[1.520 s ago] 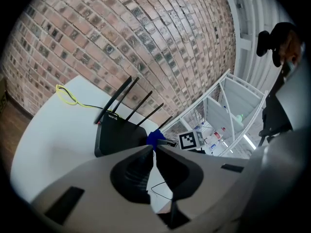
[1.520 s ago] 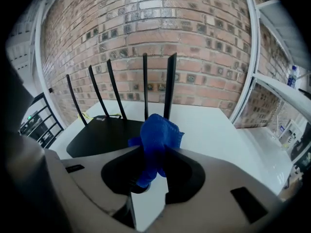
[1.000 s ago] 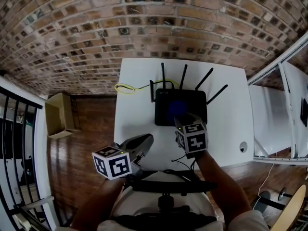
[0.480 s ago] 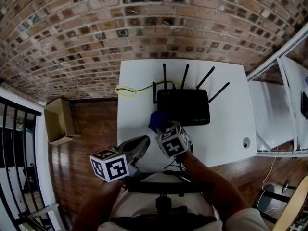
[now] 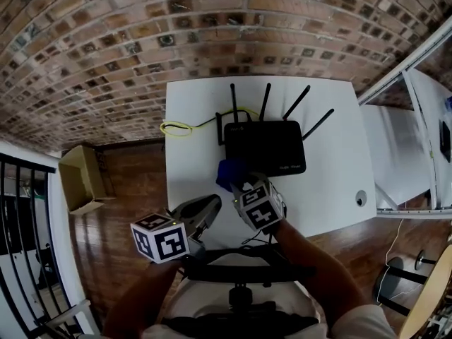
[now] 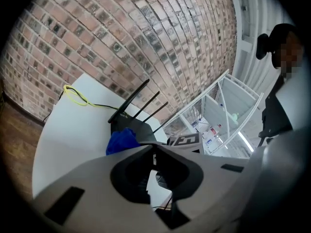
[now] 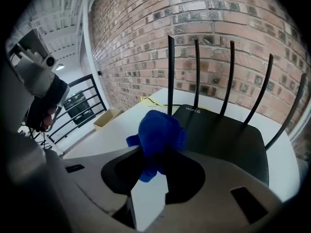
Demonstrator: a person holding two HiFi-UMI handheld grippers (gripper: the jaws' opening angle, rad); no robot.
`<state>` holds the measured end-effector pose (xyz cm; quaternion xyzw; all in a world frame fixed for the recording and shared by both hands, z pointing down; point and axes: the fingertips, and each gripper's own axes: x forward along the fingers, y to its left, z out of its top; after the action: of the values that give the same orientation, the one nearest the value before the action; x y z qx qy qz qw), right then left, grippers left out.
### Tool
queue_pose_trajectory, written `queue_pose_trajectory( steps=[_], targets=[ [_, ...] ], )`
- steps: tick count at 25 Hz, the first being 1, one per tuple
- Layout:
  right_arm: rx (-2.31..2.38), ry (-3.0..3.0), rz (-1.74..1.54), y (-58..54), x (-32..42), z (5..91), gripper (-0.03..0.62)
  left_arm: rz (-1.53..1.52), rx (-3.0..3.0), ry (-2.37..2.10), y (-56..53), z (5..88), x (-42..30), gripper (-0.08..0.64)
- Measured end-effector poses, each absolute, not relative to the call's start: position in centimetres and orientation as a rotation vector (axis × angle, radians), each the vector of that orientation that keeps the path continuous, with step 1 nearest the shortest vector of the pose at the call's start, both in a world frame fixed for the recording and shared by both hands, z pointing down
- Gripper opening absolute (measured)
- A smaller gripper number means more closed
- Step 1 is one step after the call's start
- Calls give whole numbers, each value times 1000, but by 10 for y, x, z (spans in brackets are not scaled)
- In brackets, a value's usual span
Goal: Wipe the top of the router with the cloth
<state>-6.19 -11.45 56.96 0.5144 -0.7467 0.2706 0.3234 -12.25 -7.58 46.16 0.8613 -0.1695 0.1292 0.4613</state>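
One blue cloth [image 7: 158,130] tight in the right gripper [image 7: 154,165], beside the black "WiFi6" router [image 7: 228,140]; left gripper [image 6: 151,157] closed, empty.

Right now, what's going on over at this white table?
A person is working with a gripper in each hand. The right gripper is clamped on a bunched blue cloth and holds it by the near left corner of the black router, off its top. The router sits on the table with its aerials up. The left gripper waits at the table's near edge, shut and empty.
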Motion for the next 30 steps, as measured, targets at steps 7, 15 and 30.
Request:
queue_pose_trajectory(
  steps=[7, 15, 30],
  targets=[
    [1285, -1990, 682, -100, -39, 571, 124, 279, 2113, -488, -74, 453, -104, 34],
    [1272, -2010, 741, -83, 22, 569, 124, 272, 2115, -501, -59, 448, -56, 34],
    [1298, -2041, 827, -59, 103, 568, 123, 298, 2108, -498, -36, 446, 7, 34]
  ],
)
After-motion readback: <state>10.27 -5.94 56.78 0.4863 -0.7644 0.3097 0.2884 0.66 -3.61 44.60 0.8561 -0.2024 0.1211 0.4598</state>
